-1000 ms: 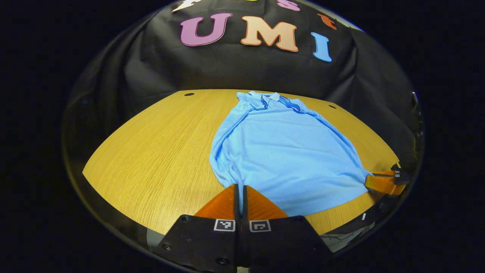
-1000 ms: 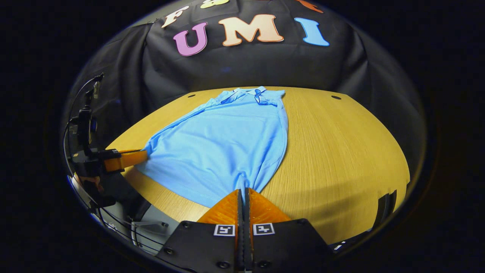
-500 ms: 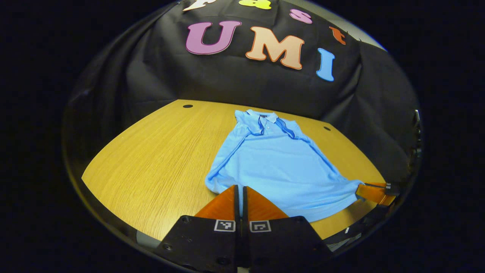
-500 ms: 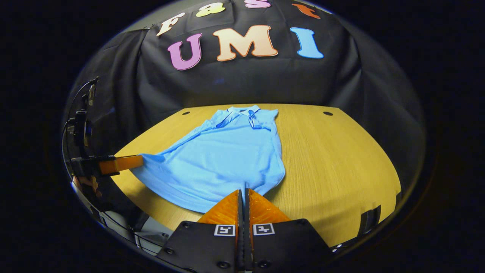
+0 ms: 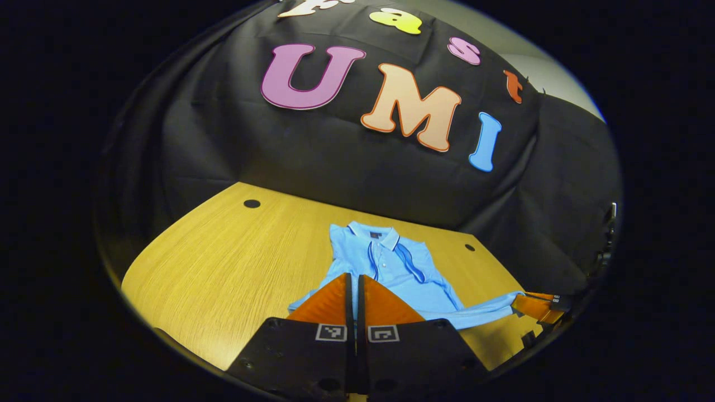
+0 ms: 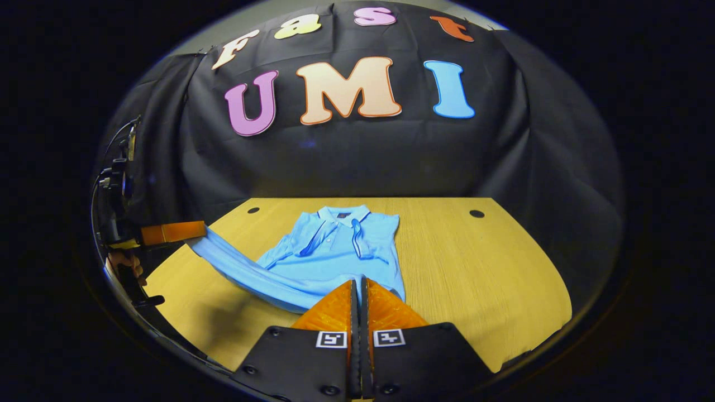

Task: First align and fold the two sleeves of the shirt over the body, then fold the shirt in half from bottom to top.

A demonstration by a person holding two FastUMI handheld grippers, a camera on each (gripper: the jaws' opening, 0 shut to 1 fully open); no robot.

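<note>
Bench: wooden; shirt collar end flat
Left tool: clenched on hem, lifted
Right tool: clenched on hem, lifted

The light-blue polo shirt is showing as soft, matt knit cloth. The yellow-brown table under it is looking like smooth wood-grain laminate — faintly sheened toward 3 o'clock. The black booth wall cloth is hanging matt and creased — at 12 o'clock.
</note>
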